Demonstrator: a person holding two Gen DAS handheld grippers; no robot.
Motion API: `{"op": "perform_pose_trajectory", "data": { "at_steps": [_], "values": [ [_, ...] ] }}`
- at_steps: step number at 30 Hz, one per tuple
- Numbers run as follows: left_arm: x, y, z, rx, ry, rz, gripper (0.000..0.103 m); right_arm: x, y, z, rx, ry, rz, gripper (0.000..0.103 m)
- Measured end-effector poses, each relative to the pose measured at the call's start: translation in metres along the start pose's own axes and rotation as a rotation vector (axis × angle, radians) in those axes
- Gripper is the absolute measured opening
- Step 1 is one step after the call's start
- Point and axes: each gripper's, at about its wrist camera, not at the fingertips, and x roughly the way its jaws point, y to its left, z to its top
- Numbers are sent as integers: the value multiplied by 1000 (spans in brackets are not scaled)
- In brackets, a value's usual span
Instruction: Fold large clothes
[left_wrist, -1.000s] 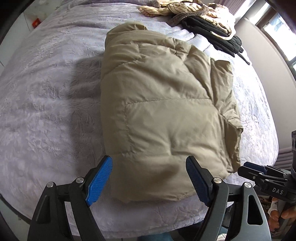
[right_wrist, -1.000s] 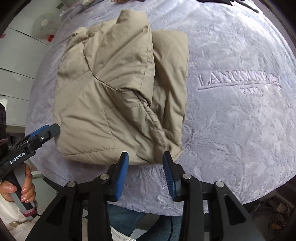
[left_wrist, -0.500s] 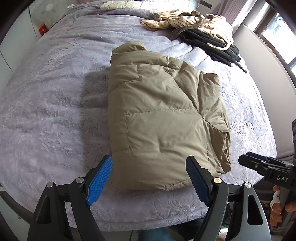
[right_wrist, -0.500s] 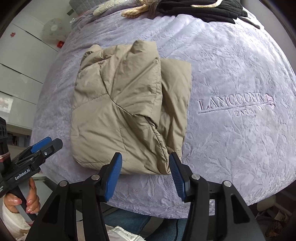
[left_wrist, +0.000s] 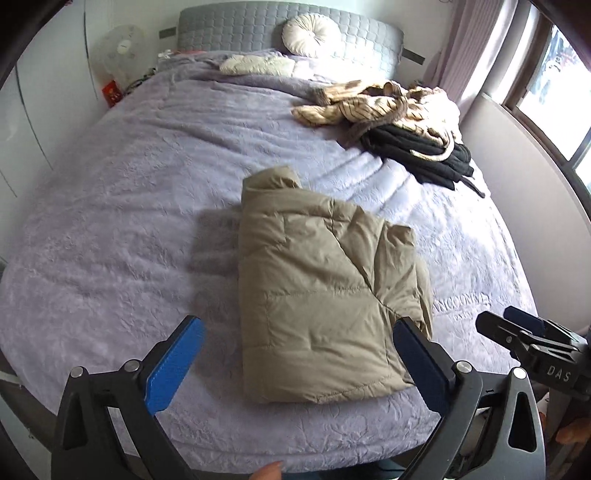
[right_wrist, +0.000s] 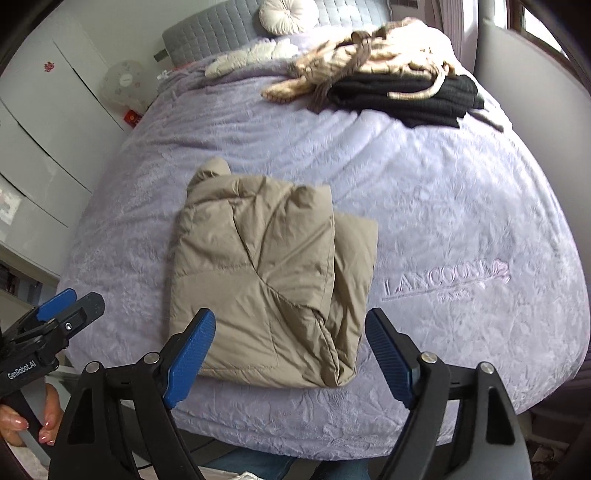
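I hold a gripper in each hand above the near edge of a bed (left_wrist: 110, 221) covered in a lilac bedspread. My left gripper (left_wrist: 295, 365) has its blue-padded fingers (left_wrist: 173, 365) spread wide and grips nothing. My right gripper (right_wrist: 288, 354) is also spread wide and holds nothing; it shows again at the right edge of the left view.

A khaki puffer jacket (left_wrist: 317, 288) lies folded into a thick rectangle on the bedspread, near the foot of the bed, in front of both grippers. Neither gripper touches it. One folded panel lies on top, and a narrower layer sticks out along its right side.

To the right of the jacket, embroidered lettering (right_wrist: 443, 280) is stitched into the bedspread. Farther back on the right sits a heap of beige striped clothes (left_wrist: 376, 107) on a black garment (left_wrist: 417, 151). A round cushion (left_wrist: 312, 35) leans against the grey headboard (left_wrist: 240, 29), and a fan (left_wrist: 123, 50) stands at the back left.
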Motion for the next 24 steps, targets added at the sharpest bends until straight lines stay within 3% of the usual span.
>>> {"op": "perform_pose_trajectory", "data": {
  "at_steps": [3,8,24],
  "values": [
    [-9,1,4,-21,-18,29,102,-13,3,2,-10,-66,-20,88],
    [-20,0,5,-19,-48,100,102,-18,8,8,-30,-87,-66,88],
    [-47,0,5,-33,-109,148,102,-41,14,13,-20,-126,-114,88]
  ]
}}
